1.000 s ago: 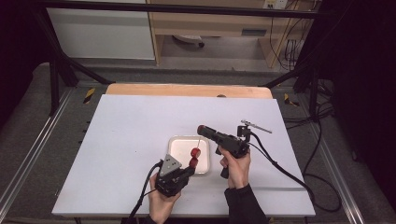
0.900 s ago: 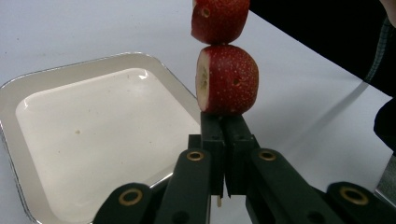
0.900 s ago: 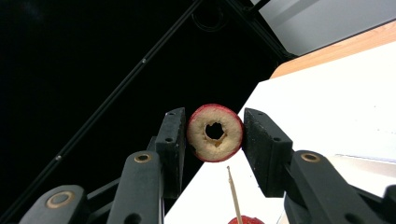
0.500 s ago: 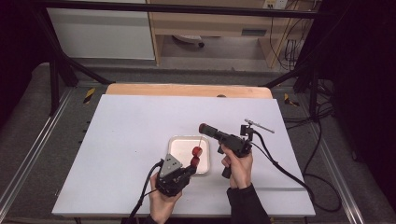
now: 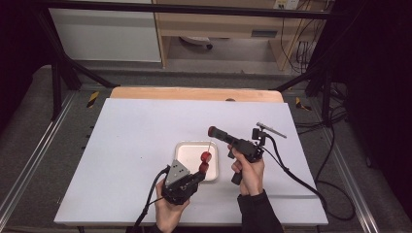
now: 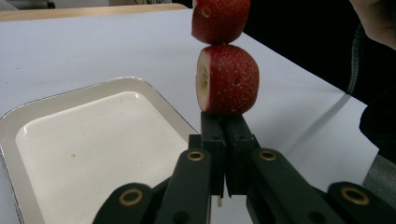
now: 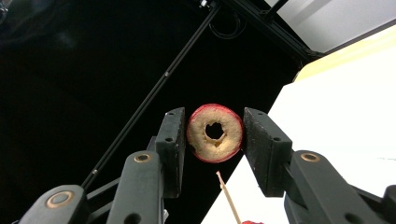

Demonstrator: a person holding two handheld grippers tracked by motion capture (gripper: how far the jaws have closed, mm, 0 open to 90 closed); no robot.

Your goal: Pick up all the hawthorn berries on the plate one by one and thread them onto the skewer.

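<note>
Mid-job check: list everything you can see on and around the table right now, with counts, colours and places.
Red hollowed fruit pieces on a thin wooden skewer: two, red skin, pale flesh, stacked above the left claw, over the tray's near right edge.
Red cored fruit ring: one, red rim, pale flesh, between the right claw's jaws.
Thin wooden skewer: one, tan, tip just below the ring.
Shallow white rectangular tray: one, on the table, centre-near.
White table top: one, wooden strip along its far edge.
Left claw: black, shut on the skewer.
Right claw: black, shut on the ring, raised right of the tray.
</note>
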